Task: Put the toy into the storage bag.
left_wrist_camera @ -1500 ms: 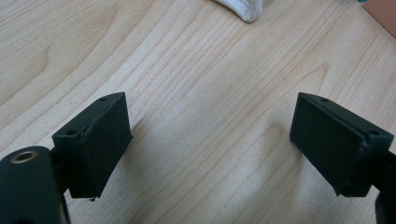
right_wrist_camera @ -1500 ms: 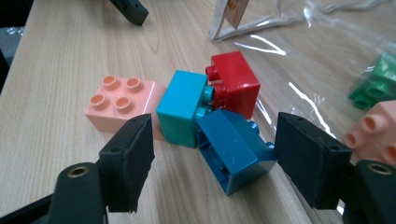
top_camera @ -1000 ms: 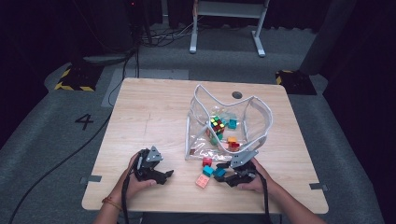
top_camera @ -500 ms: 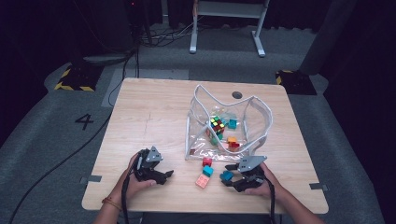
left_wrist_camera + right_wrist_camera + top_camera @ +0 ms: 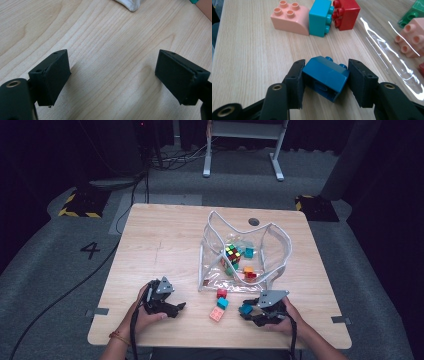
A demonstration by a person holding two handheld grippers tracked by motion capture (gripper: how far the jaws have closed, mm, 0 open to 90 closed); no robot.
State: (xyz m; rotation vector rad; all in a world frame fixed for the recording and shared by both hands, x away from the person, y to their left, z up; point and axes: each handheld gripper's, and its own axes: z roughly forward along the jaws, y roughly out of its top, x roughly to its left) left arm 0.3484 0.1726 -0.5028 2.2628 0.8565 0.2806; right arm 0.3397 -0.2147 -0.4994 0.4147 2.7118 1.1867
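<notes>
Blue brick clamped in right gripper, underside hidden, studs half-covered

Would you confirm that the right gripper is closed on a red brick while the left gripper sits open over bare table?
Not quite: the brick between the right gripper's jaws is a dark blue brick, as the right gripper view shows; the red brick lies farther off beside a teal one. The left gripper is indeed open over bare table.
</notes>
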